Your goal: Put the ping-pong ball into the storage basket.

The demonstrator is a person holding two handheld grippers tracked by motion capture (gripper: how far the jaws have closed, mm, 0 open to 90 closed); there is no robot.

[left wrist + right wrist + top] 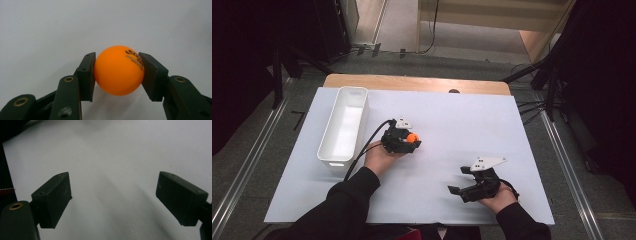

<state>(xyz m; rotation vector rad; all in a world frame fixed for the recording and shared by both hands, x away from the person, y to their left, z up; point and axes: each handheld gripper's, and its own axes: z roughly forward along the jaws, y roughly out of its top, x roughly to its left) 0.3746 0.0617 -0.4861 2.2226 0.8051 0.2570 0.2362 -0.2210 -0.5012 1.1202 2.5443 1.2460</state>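
Left tongs (117,71) clamped on an orange ball (118,70), one pad (86,75) pressed to each side; ball squarely between the tips, apparently just clear of the sheet, w/ soft shadow beneath; right tongs (112,200) spread wide w/ nothing between, only bare sheet ahead of them.

Progress, as a judgement: pick-up done, grip looks centred and secure; carry and drop not yet done; probable target the white bin (343,127), near left tongs (412,141) on their outer side, far from right tongs (460,181); bin interior looks empty, so nothing delivered so far; remaining: lift, swing over bin rim, release.

Materials & shapes: ball smooth, matte-glossy plastic, true sphere, dark printed logo near top on one side, prob. table-tennis type; light and hard, so liable to squirt out if squeezed off-centre; pads black, blocky, flat-faced, faintly scuffed; arms dark w/ brass-coloured rivets; grey three-cornered plate on top of each tool; bin long, narrow, rounded corners, glossy white plastic; sheet (452,125) pale, smooth, matte, over wooden table (412,82) w/ bare edge at far side.
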